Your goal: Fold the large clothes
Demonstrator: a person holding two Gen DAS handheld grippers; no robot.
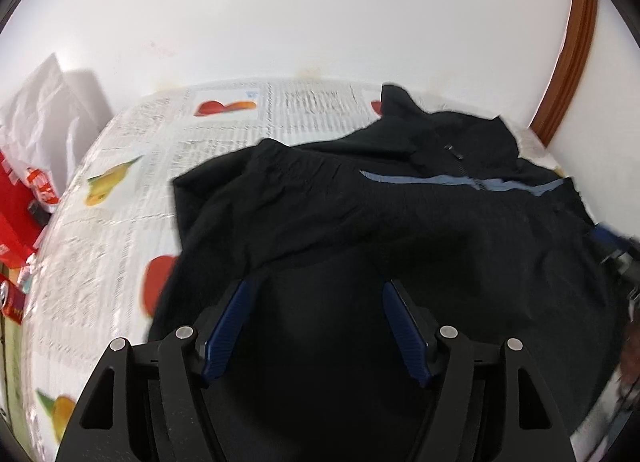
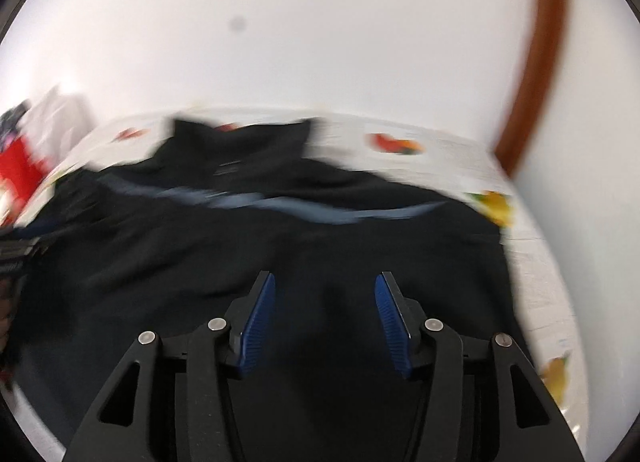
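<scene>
Black jacket (image 1: 400, 213) on newspaper-covered surface (image 1: 120, 189) (fruit pictures), white wall (image 1: 280, 13), brown trim (image 1: 576, 49)

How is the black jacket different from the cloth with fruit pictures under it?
The black zip-up jacket is dark and plain with one pale blue stripe; the white fruit-printed tablecloth is bright and covered in print. The jacket lies rumpled with its collar standing up; the tablecloth lies flat. Both are soft fabric.

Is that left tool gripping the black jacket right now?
No. The left tool stands open above the black jacket, its blue fingers spread apart with no fabric pinched between them.
</scene>
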